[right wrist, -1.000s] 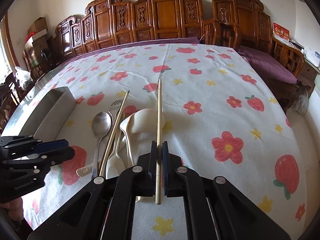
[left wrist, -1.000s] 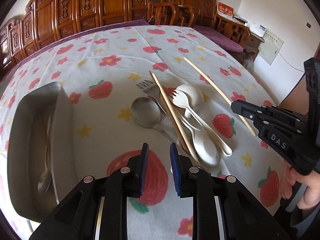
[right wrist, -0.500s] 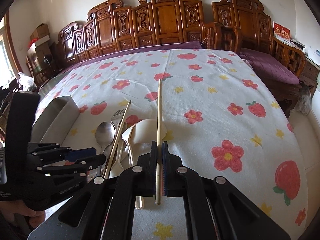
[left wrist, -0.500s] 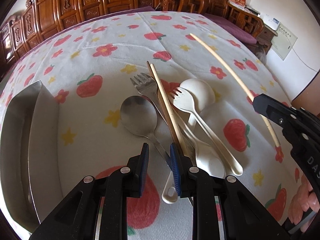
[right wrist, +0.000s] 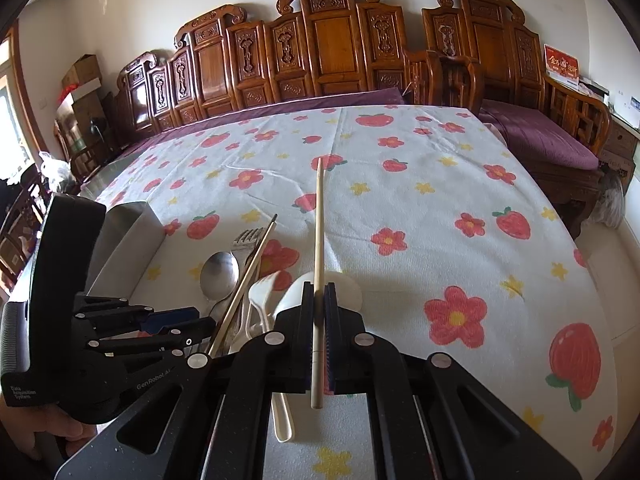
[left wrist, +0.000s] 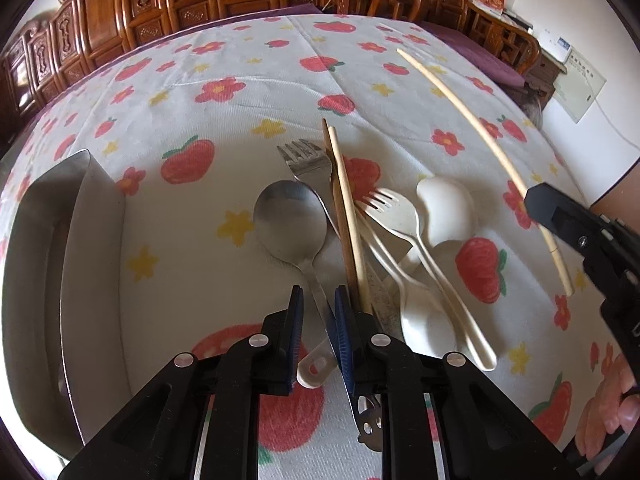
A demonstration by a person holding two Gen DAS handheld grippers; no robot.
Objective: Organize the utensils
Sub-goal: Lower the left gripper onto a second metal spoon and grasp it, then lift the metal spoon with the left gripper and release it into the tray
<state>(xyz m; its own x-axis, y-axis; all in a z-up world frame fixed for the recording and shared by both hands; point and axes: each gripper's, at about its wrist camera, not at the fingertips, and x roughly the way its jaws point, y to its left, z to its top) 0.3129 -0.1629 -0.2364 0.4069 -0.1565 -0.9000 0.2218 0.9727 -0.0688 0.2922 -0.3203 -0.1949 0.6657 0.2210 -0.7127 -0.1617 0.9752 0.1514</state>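
Note:
A pile of utensils lies on the strawberry tablecloth: a metal spoon, a metal fork, a chopstick, a white plastic fork and white spoons. My left gripper is open, low over the pile, its jaws on either side of the metal spoon's handle. My right gripper is shut on a pale chopstick, held above the table; the chopstick also shows in the left wrist view.
A metal tray stands at the left of the pile; it shows in the right wrist view too. Carved wooden chairs line the far edge of the table. A purple cushioned bench is at the right.
My left gripper has moved forward and down over the pile until its jaws straddle the metal spoon's handle. My right gripper has lifted the chopstick off the cloth.

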